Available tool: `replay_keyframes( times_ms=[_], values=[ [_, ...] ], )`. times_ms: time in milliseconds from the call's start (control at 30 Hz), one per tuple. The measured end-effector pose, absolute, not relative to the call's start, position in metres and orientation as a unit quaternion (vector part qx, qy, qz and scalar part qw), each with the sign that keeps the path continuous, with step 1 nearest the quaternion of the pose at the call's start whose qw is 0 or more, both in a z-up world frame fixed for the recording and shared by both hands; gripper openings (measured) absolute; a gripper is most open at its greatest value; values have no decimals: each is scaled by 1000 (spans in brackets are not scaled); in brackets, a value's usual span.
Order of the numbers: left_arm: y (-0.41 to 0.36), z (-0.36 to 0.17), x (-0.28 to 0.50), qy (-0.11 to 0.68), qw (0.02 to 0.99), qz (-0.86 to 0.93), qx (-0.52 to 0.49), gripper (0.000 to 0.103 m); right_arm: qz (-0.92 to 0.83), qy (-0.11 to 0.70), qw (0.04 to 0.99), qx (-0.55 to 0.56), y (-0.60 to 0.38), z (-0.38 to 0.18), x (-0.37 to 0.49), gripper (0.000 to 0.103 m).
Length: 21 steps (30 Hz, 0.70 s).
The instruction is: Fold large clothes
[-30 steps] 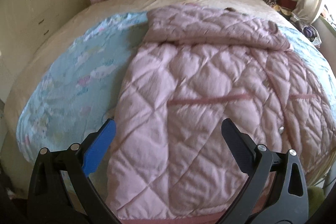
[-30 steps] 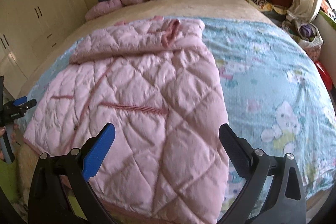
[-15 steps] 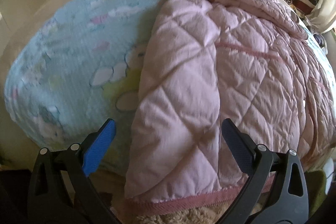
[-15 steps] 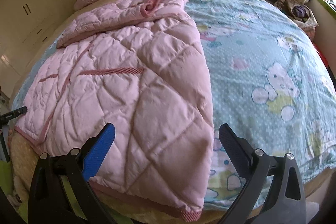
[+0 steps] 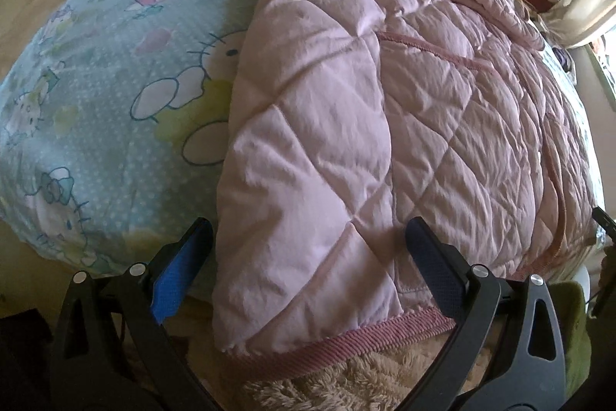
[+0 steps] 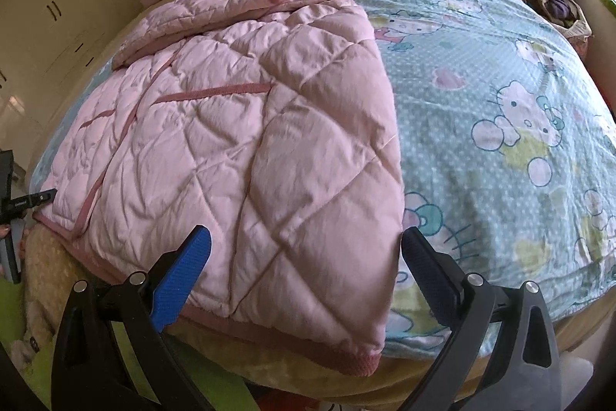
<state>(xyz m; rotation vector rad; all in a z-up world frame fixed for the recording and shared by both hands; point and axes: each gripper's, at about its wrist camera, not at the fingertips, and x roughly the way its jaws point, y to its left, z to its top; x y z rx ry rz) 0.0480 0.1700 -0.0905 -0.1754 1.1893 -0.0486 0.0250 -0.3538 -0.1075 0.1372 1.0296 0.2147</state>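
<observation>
Your big pink quilted puffy coat [image 5: 346,126] lies flat on the bed's blue cartoon-cat sheet [image 6: 500,95], its ribbed hem [image 5: 346,338] hanging at the near edge. Your left claw [image 5: 308,260] is wide apart over one hem corner. Your right claw [image 6: 304,257] is wide apart over the other. The coat looks soft, puffy and probably light, maybe slippery. Pinch the thick ribbed hem at each corner, so it does not slide out.

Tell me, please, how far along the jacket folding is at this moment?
Early. The pink jacket lies flat on the bed sheet, a sleeve folded across its top. Both the left gripper and right gripper are open at the hem, holding nothing. The main folds remain.
</observation>
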Motion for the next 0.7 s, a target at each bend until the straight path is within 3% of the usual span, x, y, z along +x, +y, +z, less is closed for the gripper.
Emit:
replay_keyframes(
  times_ms=[467, 600, 700],
  values=[
    [163, -92, 57, 569, 821, -22, -53, 94, 115, 520, 840, 100, -358, -127, 23, 99],
    [157, -90, 56, 562, 826, -26, -32, 86, 115, 521, 838, 113, -359, -132, 20, 98],
    [154, -90, 55, 559, 829, -30, -24, 80, 121, 520, 839, 103, -356, -129, 18, 85]
  ],
)
